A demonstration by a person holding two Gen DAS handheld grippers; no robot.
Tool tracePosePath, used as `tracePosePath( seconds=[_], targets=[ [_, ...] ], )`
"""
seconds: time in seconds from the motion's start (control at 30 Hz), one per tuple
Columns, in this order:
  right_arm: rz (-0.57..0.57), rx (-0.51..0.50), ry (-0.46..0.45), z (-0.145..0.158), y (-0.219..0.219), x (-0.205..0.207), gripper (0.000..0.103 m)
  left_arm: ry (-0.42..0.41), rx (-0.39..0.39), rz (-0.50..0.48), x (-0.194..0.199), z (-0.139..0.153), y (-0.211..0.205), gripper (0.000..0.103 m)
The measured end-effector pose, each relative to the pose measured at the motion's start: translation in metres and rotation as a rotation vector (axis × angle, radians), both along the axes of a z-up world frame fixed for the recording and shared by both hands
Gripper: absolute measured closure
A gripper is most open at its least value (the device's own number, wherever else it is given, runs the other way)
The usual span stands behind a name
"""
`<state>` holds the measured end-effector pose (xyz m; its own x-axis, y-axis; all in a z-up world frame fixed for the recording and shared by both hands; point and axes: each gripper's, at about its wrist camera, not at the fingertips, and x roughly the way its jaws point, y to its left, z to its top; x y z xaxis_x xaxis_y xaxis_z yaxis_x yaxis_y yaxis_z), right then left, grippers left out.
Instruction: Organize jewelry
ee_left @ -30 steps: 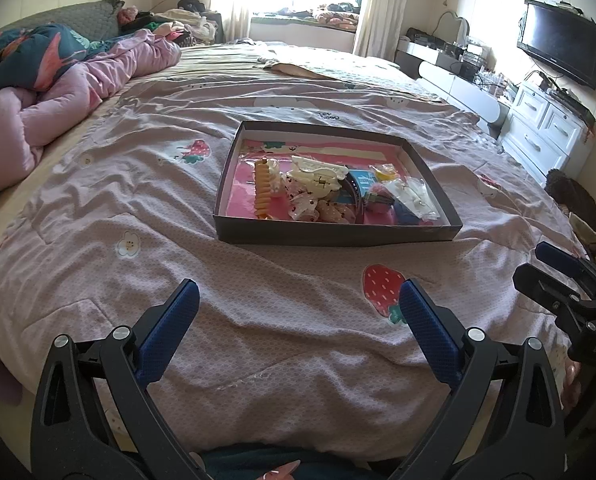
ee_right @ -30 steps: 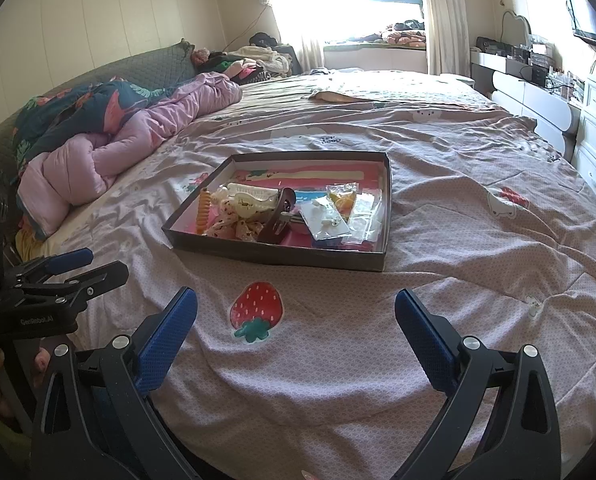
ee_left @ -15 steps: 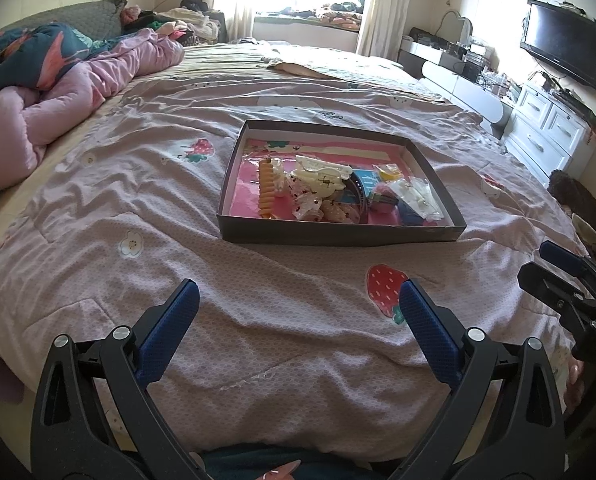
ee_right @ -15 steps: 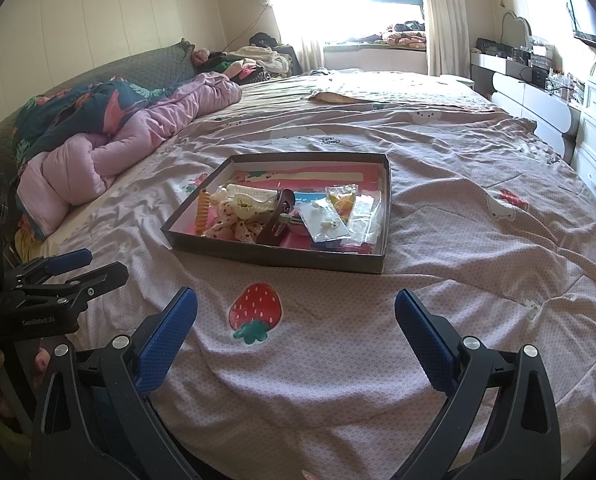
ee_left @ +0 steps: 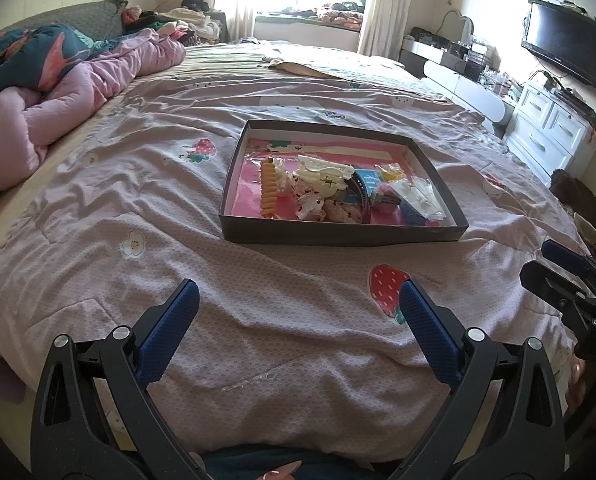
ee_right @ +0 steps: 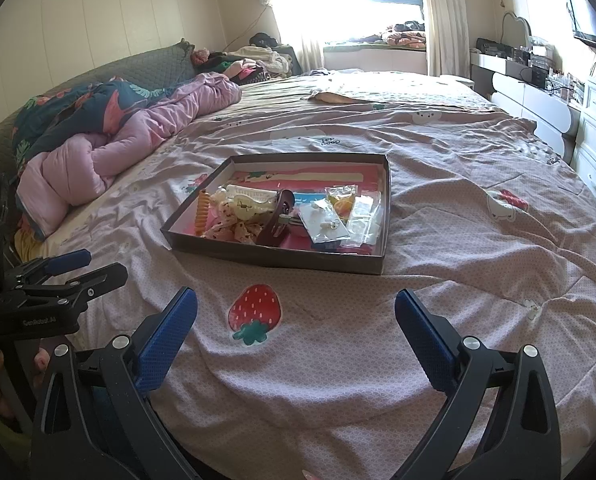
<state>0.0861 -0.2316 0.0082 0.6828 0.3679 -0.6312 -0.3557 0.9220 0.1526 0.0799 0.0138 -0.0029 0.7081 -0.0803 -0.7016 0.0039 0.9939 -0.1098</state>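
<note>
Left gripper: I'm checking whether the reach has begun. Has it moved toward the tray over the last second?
Barely. In the left wrist view the tray and strawberry print shifted only slightly rightward and down, so the left gripper hardly advanced.

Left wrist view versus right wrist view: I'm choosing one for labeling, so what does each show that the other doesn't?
Only the left wrist view shows the whole black wall-mounted television and the right tool at its edge. Only the right wrist view shows the left tool from the side. Both share the shallow dark cardboard tray of jewelry and hair accessories, the orange spiral hair tie, and the red strawberry print on the lilac bedspread.
</note>
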Motion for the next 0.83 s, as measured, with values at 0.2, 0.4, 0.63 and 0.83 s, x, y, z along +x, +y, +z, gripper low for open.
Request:
tracePosePath(
  seconds=[0.2,0.4,0.63,0.83],
  targets=[
    [-0.001,-0.001,-0.001,0.000,0.000,0.000,0.007,0.002,0.005,0.001,0.001,-0.001,-0.002,0.011],
    [-0.008,0.002,0.004,-0.002,-0.002,0.004,0.007,0.025,-0.023,-0.003,0.005,-0.005,-0.001,0.011],
    [-0.071,-0.012,0.001,-0.013,-0.018,0.031,0.007,0.029,-0.004,0.080,0.025,-0.013,0.022,0.011],
    [-0.344,-0.102,-0.001,-0.038,-0.087,0.114,0.007,0.060,0.069,0.277,0.086,-0.032,0.099,0.011]
  ],
)
